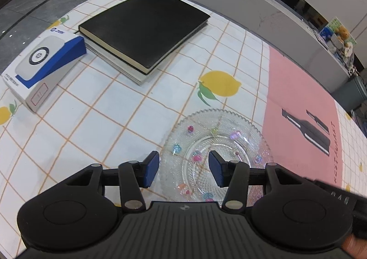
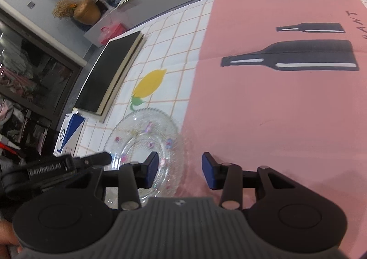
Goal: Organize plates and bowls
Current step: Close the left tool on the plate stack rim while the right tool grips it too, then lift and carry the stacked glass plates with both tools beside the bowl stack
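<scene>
A table fills both views, covered by a white tablecloth (image 1: 96,121) with an orange grid and printed yellow lemons; behind it, along the top of the left wrist frame, runs a grey counter (image 1: 263,2) with cables and clutter. A pink placemat (image 2: 275,103) printed with 2 black bottle shapes takes the right half of the right wrist frame and the right edge of the left wrist frame. In the upper middle of the left wrist frame a black book (image 1: 146,27) lies on top of a flatter pale stack, and to its left sits a white-and-blue box (image 1: 43,61).

The clear glass plate (image 1: 218,144) — scalloped rim, small coloured decorations — lies flat at the lower centre of the left wrist frame, mostly on the tablecloth, with its right edge reaching the placemat. In the right wrist frame it sits at lower left.

The left gripper (image 1: 184,168) hangs over the plate with its blue pads spread apart — the plate's near-left rim shows in the gap between them, and whether either pad touches the glass cannot be told. The right gripper (image 2: 180,170) is also spread, nothing pinched: its left pad appears over the plate's right side, its right pad over the placemat.
</scene>
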Action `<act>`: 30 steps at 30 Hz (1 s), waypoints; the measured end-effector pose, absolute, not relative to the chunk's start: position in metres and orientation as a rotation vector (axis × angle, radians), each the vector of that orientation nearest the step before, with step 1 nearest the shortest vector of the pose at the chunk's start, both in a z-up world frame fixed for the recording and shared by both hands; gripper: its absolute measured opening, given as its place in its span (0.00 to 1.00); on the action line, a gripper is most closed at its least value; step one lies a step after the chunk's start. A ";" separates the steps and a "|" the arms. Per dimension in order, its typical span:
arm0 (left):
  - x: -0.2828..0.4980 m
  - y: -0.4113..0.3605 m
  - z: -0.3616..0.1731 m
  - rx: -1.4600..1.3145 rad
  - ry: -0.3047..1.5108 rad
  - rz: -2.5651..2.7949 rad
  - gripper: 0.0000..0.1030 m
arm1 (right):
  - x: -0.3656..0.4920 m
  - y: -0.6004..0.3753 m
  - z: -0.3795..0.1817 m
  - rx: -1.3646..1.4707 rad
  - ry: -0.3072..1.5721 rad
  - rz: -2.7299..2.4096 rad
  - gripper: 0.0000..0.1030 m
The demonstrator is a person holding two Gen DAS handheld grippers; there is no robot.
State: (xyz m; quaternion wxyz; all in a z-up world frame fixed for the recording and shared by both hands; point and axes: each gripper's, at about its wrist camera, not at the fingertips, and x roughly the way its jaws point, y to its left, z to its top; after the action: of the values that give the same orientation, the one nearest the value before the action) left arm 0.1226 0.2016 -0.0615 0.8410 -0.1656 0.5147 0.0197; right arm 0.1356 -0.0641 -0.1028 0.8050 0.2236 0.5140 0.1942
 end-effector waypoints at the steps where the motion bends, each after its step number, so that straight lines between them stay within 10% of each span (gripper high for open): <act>1: 0.123 0.201 -0.063 -0.344 1.092 0.039 0.56 | 0.136 -0.066 -0.103 0.483 1.101 0.415 0.41; 23: 0.125 0.205 -0.074 -0.375 1.093 0.009 0.55 | 0.134 -0.049 -0.109 0.490 1.052 0.513 0.40; 30: 0.122 0.198 -0.073 -0.297 1.085 0.063 0.34 | 0.134 -0.053 -0.113 0.460 1.041 0.459 0.07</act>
State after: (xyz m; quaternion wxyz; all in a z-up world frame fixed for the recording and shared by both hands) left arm 0.1222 0.1982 -0.0729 0.8455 -0.1407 0.5142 0.0298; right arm 0.1338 -0.0535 -0.1130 0.8176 0.2157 0.4884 0.2154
